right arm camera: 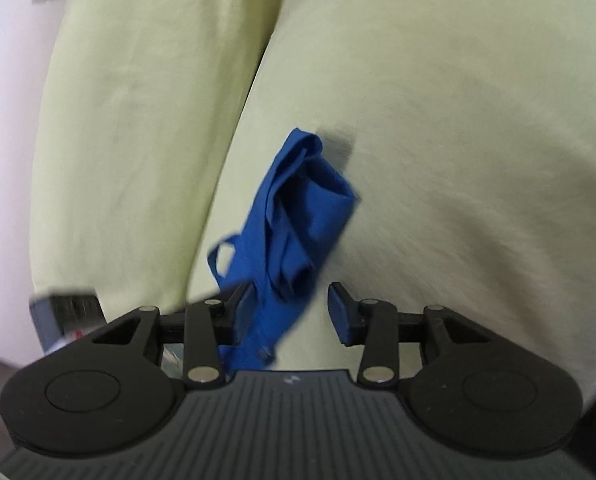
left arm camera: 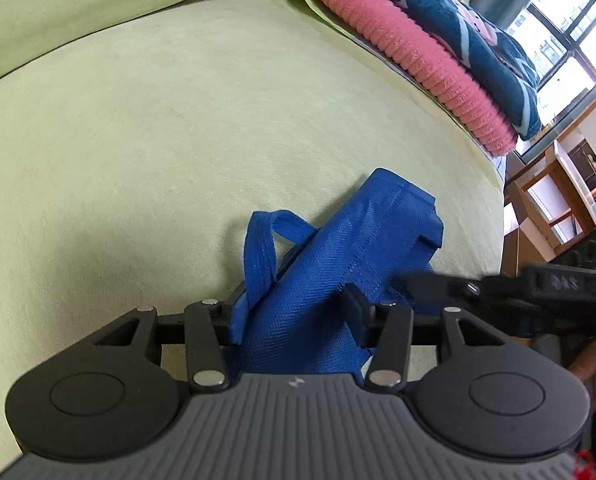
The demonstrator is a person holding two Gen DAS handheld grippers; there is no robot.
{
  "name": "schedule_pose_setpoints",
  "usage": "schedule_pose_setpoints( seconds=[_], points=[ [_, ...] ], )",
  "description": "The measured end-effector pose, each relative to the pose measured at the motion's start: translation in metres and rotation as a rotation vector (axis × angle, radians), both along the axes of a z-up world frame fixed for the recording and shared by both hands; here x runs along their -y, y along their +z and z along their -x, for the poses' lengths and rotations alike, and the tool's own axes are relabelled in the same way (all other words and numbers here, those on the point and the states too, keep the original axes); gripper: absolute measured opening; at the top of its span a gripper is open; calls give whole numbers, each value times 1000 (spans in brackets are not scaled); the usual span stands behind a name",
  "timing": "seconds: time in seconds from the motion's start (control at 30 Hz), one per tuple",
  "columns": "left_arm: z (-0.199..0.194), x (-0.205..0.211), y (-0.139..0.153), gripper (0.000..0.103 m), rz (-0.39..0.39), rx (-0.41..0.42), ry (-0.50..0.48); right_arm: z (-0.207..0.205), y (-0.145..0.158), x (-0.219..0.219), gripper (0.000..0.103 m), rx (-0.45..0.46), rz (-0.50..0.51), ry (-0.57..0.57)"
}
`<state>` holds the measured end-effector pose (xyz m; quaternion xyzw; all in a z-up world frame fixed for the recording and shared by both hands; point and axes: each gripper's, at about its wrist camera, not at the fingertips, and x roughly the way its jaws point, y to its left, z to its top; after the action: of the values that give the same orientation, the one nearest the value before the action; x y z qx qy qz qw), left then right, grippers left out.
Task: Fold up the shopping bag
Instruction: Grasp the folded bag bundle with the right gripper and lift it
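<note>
Your left gripper (left arm camera: 293,312), low centre of its view, tilts steeply down, jaws clamped across the folded blue shopping bag (left arm camera: 350,248) on the yellow-green sofa cushion (left arm camera: 157,140). Your right gripper (right arm camera: 291,312) angles shallowly down; jaws parted, the bag (right arm camera: 298,216) against its left finger (right arm camera: 241,312), right pad clear.

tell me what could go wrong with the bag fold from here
The right gripper stands open, a gap beside the bag, so the bundle may sag and unfold. The left gripper alone seems to pinch the bag; thick layers could slip out. A handle loop hangs loose on the cushion and could snag.
</note>
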<state>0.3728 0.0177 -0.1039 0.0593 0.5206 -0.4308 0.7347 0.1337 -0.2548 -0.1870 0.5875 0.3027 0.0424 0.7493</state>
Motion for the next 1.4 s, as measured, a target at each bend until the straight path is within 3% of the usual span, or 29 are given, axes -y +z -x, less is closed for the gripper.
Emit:
schedule_pose_setpoints(
  seconds=[0.2, 0.27, 0.37, 0.5, 0.6, 0.63, 0.67, 0.7, 0.73, 0.77, 0.83, 1.1, 1.27, 1.33, 1.4],
  points=[
    [-10, -5, -5, 54, 32, -61, 33, -25, 11, -25, 38, -37, 110, -83],
    [-12, -3, -6, 54, 34, -72, 37, -31, 21, -29, 26, -117, 142, -78],
    [-14, -2, -7, 54, 28, -72, 16, -30, 23, -25, 26, -191, 77, -68],
    [-19, -2, -9, 54, 26, -97, 2, -41, 14, -25, 26, -188, 25, -94],
    [-22, -2, -10, 54, 30, -106, -13, -58, 19, -32, 42, -182, 49, -95],
    [-23, -3, -11, 54, 35, -109, -15, -60, 21, -31, 63, -157, 65, -82],
    [-23, -4, -12, 54, 43, -112, -16, -65, 25, -36, 72, -128, 98, -57],
    [-23, -6, -13, 54, 50, -112, -16, -70, 29, -42, 71, -127, 152, -47],
    [-22, -8, -14, 53, 56, -110, -15, -73, 33, -48, 60, -130, 208, -40],
    [-21, -9, -14, 53, 61, -106, -12, -75, 30, -48, 36, -132, 219, -51],
    [-18, -9, -14, 53, 66, -93, -8, -78, 23, -45, 34, -126, 207, -66],
    [-8, -2, -9, 53, 29, -64, -29, -88, 18, -32, 36, -104, 144, 48],
    [-9, 2, -11, 53, 10, -49, -58, -104, 32, -50, 45, -51, 296, 101],
    [-9, 0, -12, 53, 17, -48, -49, -109, 36, -59, 40, -5, 384, 135],
    [-2, 0, -10, 53, 16, -21, -48, -107, 35, -55, 34, 14, 376, 143]
  ],
)
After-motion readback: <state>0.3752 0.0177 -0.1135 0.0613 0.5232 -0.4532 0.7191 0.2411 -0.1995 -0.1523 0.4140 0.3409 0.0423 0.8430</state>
